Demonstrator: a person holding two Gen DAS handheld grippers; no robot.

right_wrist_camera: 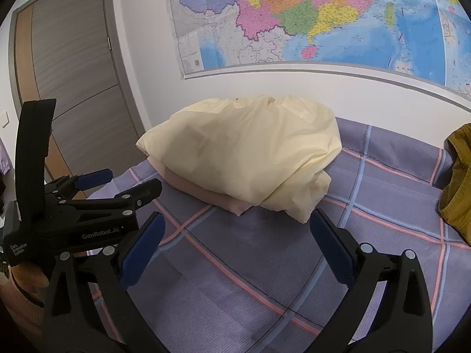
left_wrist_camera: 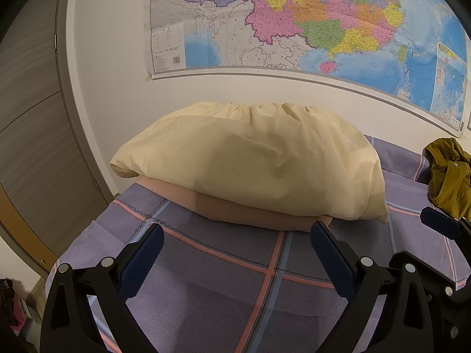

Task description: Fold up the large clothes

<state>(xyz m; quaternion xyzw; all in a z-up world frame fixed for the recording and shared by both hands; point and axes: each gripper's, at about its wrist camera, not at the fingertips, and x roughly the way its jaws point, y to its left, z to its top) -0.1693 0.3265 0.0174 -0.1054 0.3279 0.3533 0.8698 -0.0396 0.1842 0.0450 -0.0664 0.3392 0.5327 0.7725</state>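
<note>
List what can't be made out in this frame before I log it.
- Olive-yellow garment: cut off by the right edge in both wrist views, so its type and state are unknown.
- Pink item: mostly hidden under the cream bundle; only an edge shows.
- Map print: too small to read.
- Left gripper and right gripper: open, empty.

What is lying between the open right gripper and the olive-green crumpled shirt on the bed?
Nothing lies there: only bare purple checked bedsheet separates the right gripper from the olive-green crumpled shirt, as the right wrist view shows.
</note>
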